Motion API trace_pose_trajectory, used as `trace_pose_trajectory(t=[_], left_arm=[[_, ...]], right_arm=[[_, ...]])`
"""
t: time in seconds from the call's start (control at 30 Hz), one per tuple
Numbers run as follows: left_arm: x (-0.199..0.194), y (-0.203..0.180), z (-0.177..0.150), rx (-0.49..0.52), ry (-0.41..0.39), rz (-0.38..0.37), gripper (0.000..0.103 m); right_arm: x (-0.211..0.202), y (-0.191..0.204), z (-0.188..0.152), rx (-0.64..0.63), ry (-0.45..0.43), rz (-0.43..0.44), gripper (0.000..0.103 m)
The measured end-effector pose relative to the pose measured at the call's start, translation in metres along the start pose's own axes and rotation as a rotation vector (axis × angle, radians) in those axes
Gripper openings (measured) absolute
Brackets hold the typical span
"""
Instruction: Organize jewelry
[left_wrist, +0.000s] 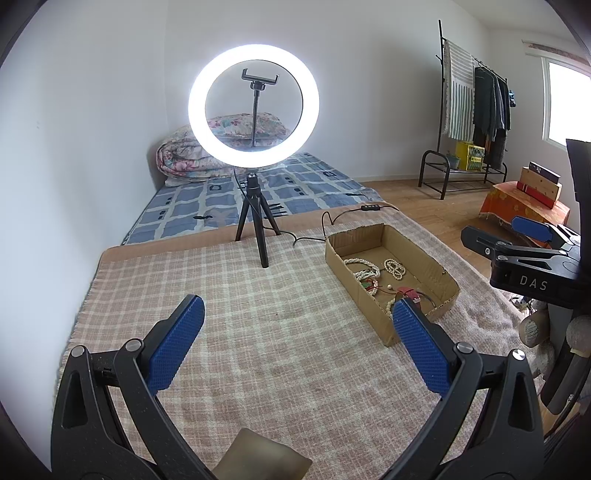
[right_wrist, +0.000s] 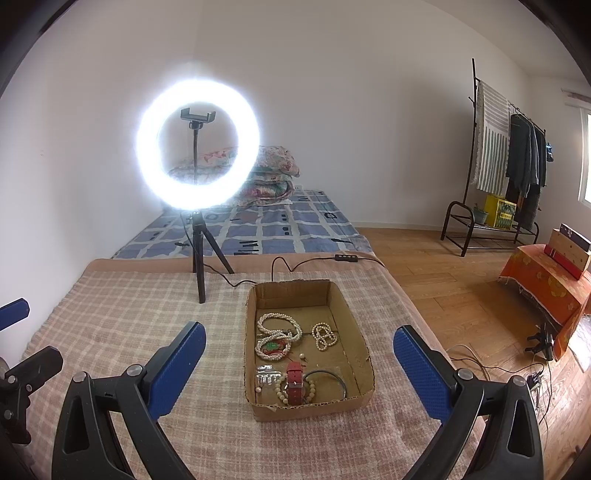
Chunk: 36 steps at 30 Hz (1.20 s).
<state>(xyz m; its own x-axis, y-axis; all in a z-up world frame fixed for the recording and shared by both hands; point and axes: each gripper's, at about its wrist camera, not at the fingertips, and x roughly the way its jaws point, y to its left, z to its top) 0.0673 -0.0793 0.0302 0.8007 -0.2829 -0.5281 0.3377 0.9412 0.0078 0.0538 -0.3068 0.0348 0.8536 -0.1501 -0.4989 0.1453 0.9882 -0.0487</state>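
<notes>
Shallow cardboard box (right_wrist: 309, 404) open at the top, resting on the plaid blanket (right_wrist: 129, 317) toward its right side; near wall torn and ragged along the rim, far flap standing up; long axis running away from the cameras, toward the mattress (right_wrist: 258, 232). Inside, toward the far end: a heap of looped white bead strands (right_wrist: 279, 332) with a green-and-red piece tangled in, and just right of it, apart, a smaller knotted white bead strand (right_wrist: 325, 335). Toward the near end: a red-strapped watch (right_wrist: 294, 380) lying lengthwise along the box, across a bracelet of larger pale beads (right_wrist: 282, 393); a thin dark bangle (right_wrist: 334, 380) just right of these; a clear plastic piece (right_wrist: 266, 376) at the left wall, too blurred to identify.

Right gripper (right_wrist: 299, 345) hovering above the near end of the box, blue pads spread wide on either side of it, gripping nothing. Left gripper (left_wrist: 297, 319) over bare blanket left of the box, likewise spread wide and empty, its right pad overlapping the box's near corner (left_wrist: 388, 334) in the left wrist view.

Lit ring light (right_wrist: 197, 147) on a black tripod (right_wrist: 201, 258) standing on the blanket beyond and left of the box, well apart from it; its black cable (right_wrist: 280, 264) running behind the far wall of the box. Wide bare blanket left of and in front of the box; right blanket edge close beside the box's right wall, wooden floor (right_wrist: 443, 295) below it.
</notes>
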Motion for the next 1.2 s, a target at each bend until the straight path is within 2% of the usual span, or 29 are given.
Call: trace_pose_trajectory(t=[0.77, 1.2], left_arm=[[0.0005, -0.002, 0.001, 0.0, 0.005, 0.005, 0.103], [-0.0052, -0.0091, 0.0027, 0.046, -0.044, 0.048, 0.103]], right_arm=[[0.0015, 0.0001, 0.0002, -0.001, 0.004, 0.001, 0.103], [0.0028, 0.0015, -0.0025, -0.008, 0.015, 0.002, 0.103]])
